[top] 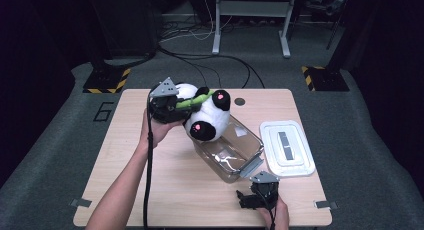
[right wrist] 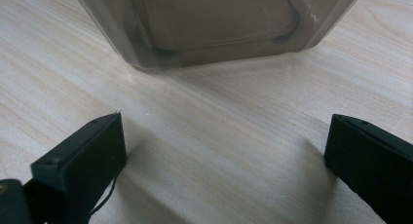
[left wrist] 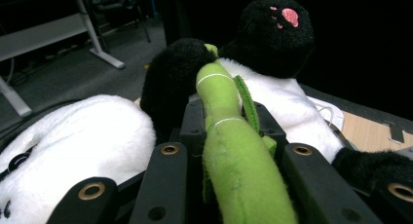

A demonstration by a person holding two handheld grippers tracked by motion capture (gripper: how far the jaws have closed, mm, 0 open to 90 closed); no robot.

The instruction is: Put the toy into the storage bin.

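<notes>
The left claw (top: 182,104) pinched the panda plush (top: 207,115) by its green stalk (left wrist: 229,136), holding it above the clear bin's (top: 252,140) far-left rim, not yet inside. The right claw (right wrist: 221,156) rested spread on the surface (top: 165,190); the lid (top: 287,147) lay right.

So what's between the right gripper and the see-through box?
Nothing but bare wooden table. In the right gripper view, the right gripper has its jaws wide open, and the clear box sits just ahead, with bare wood in between.
</notes>
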